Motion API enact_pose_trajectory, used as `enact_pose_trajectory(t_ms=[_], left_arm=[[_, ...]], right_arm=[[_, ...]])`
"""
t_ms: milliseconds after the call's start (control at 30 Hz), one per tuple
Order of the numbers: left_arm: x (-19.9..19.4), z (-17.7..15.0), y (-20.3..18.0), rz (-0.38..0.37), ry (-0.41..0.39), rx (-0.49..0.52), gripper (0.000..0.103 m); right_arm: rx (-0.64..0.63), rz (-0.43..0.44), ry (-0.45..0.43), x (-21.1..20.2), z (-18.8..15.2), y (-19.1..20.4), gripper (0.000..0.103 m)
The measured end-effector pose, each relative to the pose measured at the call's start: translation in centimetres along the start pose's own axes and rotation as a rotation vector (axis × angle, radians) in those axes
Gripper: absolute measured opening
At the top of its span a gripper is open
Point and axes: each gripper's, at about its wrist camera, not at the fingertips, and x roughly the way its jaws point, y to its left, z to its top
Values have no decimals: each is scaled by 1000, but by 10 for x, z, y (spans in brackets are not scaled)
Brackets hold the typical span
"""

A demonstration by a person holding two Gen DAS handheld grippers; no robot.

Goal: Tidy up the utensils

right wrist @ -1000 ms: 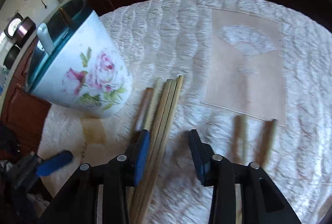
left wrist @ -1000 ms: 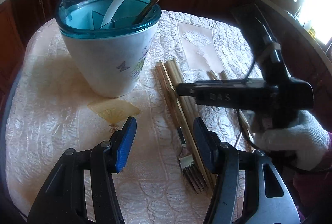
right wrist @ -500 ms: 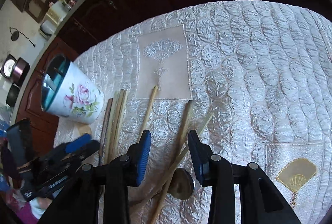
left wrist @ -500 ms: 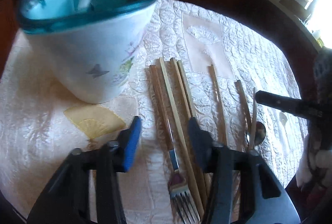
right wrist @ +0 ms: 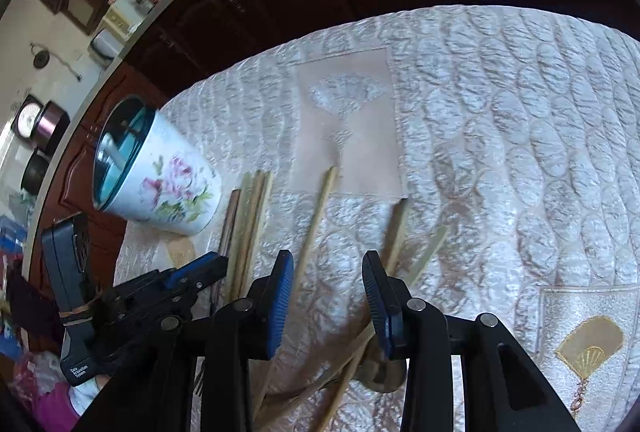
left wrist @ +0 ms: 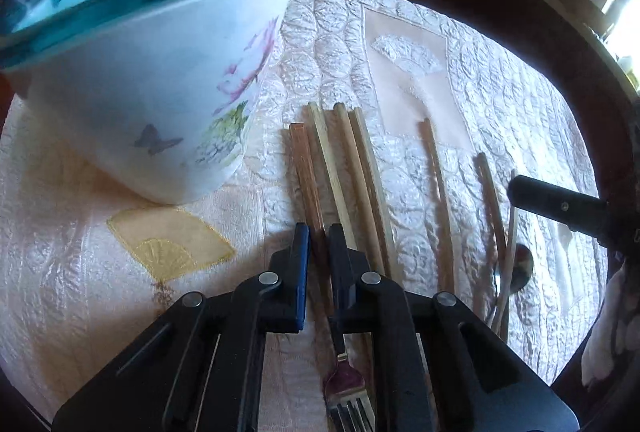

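Left gripper point(left wrist: 319, 232), jaws just closing, pads clamped on the brown handle of the fork point(left wrist: 310, 192), whose tines point toward the near edge of the quilted tablecloth point(left wrist: 500, 80). Floral holder point(left wrist: 160, 80) with teal rim stands just left of the fork, toward the cloth's left edge. Pale chopsticks point(left wrist: 356, 172) lie touching along the fork's right side. Right gripper point(right wrist: 326, 272), jaws apart and empty, hovers over loose chopsticks point(right wrist: 316, 216) and a spoon point(left wrist: 518, 270) nearer the middle.

Quilted tablecloth point(left wrist: 500, 104) — holder point(left wrist: 160, 92), chopsticks point(left wrist: 360, 168), fork point(left wrist: 348, 392)
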Motion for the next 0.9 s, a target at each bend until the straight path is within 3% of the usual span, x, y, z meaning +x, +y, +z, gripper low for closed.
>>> enact_pose_trajectory(t_ms=[100, 500, 567, 667, 733, 900], left_arm=[[-9, -9, 7, -9, 8, -6, 7], [-48, -53, 37, -3, 68, -26, 7], [-51, -49, 38, 4, 55, -14, 12], [-50, -38, 39, 23, 33, -3, 34], [-43, -29, 37, 23, 47, 11, 34], [-20, -13, 22, 120, 76, 91, 34]], right_arm=[[-19, 14, 18, 10, -1, 11, 28], [-18, -53, 79, 61, 28, 11, 27], [-11, -58, 90, 65, 32, 10, 27], [8, -53, 106, 68, 35, 8, 27], [3, -64, 113, 69, 36, 8, 27], [-19, -82, 138, 75, 41, 7, 27]])
